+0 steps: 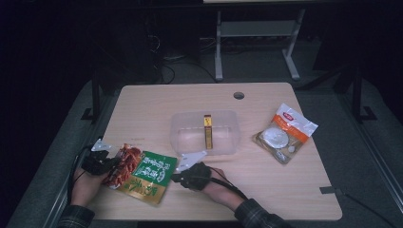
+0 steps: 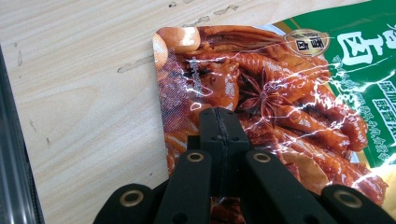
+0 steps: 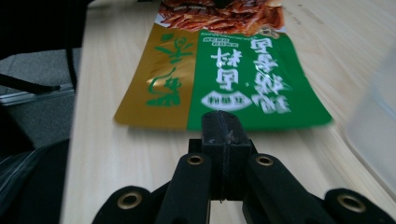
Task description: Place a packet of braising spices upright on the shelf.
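Dim lab, wooden desk, cables, metal table frame

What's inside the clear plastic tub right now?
The clear tub holds one narrow yellow-and-red box, lying near its middle. The rest of the floor looks bare through the walls; nothing visibly covered.

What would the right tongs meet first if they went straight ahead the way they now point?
Probably the near green edge of the seasoning packet: the shut right tongs point straight at it, though depth is unclear.
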`<state>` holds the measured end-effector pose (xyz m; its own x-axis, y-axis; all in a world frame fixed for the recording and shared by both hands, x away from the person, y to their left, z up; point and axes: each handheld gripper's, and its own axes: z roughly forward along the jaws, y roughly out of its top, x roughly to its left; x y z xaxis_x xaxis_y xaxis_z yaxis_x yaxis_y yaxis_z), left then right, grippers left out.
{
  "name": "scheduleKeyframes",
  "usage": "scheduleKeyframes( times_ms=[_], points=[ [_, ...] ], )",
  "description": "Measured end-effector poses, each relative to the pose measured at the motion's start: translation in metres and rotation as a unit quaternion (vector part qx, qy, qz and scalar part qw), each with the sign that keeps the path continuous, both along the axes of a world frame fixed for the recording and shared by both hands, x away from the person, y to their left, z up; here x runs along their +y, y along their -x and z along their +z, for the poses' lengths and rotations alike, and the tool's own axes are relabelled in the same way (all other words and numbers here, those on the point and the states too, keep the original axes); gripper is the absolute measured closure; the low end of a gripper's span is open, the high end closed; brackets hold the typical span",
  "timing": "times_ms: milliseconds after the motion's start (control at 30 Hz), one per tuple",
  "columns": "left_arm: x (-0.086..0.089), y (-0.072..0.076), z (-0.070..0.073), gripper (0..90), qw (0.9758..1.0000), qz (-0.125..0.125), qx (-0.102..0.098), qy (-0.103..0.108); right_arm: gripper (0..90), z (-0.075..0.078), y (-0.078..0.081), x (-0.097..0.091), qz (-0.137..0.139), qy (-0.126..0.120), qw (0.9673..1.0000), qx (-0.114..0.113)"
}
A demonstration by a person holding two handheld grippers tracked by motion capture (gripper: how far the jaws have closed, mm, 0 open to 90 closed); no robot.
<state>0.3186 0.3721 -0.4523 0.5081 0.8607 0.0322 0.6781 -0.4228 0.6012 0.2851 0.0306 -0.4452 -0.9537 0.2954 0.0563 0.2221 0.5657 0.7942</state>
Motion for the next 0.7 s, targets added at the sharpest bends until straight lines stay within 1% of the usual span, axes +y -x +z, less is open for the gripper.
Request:
scheduleKeyframes(
  times_ms=[100, 133, 200, 233, 300, 333, 367, 433, 467, 567, 633, 700],
  points=[
    [0.000, 0.000, -0.001, 90.0, 1.0000, 0.000, -0.002, 0.004, 89.8, -0.009, -0.007, 0.019, 0.006, 0.001, 1.0000, 0.005],
    [0.001, 0.000, -0.001, 90.0, 1.0000, 0.000, -0.001, 0.004, 89.8, -0.012, -0.008, 0.024, 0.009, 0.007, 0.9999, 0.009],
    [0.001, 0.000, -0.001, 90.0, 1.0000, 0.000, 0.001, 0.010, 89.8, -0.017, -0.010, 0.031, 0.010, 0.022, 0.9997, 0.002],
    [0.001, 0.001, -0.001, 90.0, 0.9999, -0.001, 0.001, 0.011, 89.7, -0.018, -0.010, 0.032, 0.010, 0.026, 0.9996, 0.003],
    [0.001, 0.001, 0.000, 90.0, 1.0000, -0.004, 0.003, 0.009, 89.8, -0.021, -0.013, 0.035, 0.008, 0.033, 0.9994, 0.002],
    [0.001, 0.001, 0.000, 90.0, 1.0000, -0.005, 0.004, 0.007, 89.8, -0.021, -0.013, 0.035, 0.008, 0.033, 0.9994, 0.002],
    [0.000, 0.001, 0.000, 90.0, 1.0000, -0.005, 0.004, 0.007, 89.8, -0.022, -0.013, 0.036, 0.008, 0.035, 0.9993, 0.006],
    [0.000, 0.001, 0.000, 90.0, 0.9999, -0.006, 0.006, 0.007, 89.8, -0.025, -0.014, 0.037, 0.011, 0.050, 0.9987, 0.000],
    [0.000, 0.001, 0.000, 90.0, 0.9999, -0.007, 0.007, 0.008, 89.9, -0.027, -0.016, 0.037, 0.021, 0.055, 0.9981, -0.016],
    [-0.001, 0.001, 0.000, 90.0, 0.9997, -0.012, 0.012, 0.016, 89.9, -0.026, -0.015, 0.037, 0.022, 0.060, 0.9979, -0.011],
    [-0.003, 0.002, 0.001, 90.0, 0.9997, -0.014, 0.013, 0.014, 90.0, -0.025, -0.016, 0.036, 0.026, 0.064, 0.9976, -0.011],
    [-0.004, 0.004, 0.000, 90.0, 0.9994, -0.017, 0.017, 0.025, 90.0, -0.024, -0.016, 0.034, 0.028, 0.068, 0.9972, -0.009]
  ],
)
